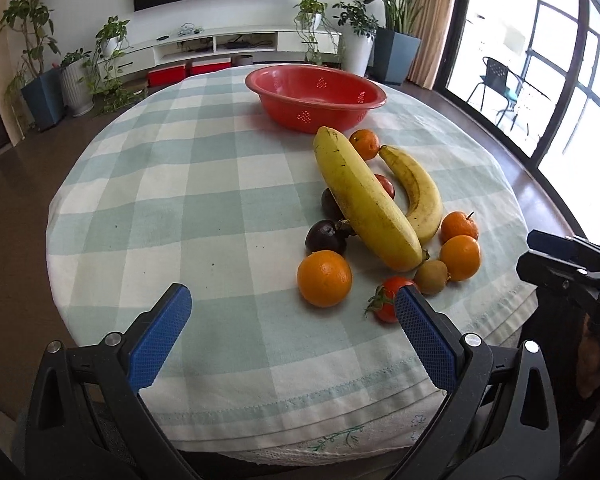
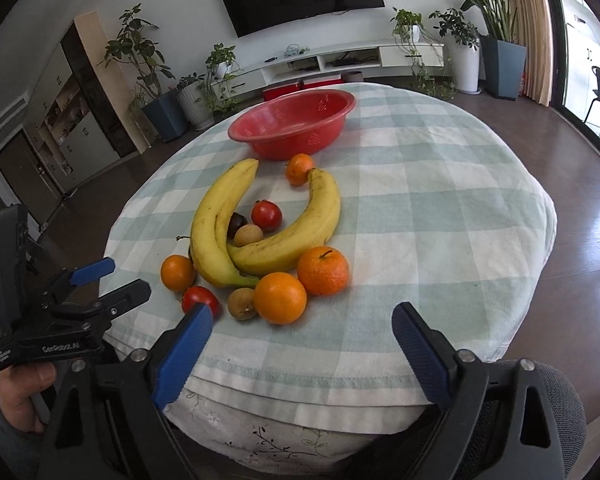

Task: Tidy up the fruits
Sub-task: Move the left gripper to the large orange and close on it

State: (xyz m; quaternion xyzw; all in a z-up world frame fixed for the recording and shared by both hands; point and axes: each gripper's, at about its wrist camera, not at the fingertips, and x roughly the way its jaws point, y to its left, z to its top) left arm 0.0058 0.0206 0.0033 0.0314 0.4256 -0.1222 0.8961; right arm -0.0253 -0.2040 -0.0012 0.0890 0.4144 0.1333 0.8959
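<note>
Right wrist: 2 bananas (image 2: 220,232) lengthwise toward red basket (image 2: 296,128).

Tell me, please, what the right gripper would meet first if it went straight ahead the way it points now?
Probably the nearest orange: it lies just ahead of the open right gripper, slightly left of the midline, with bare tablecloth further right. Depth is unclear, so the gripper might touch the cloth first if it is angled downward.

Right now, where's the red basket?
Red basket sits at the table's far side in both wrist views, empty, just beyond the banana tips and a small orange.
</note>
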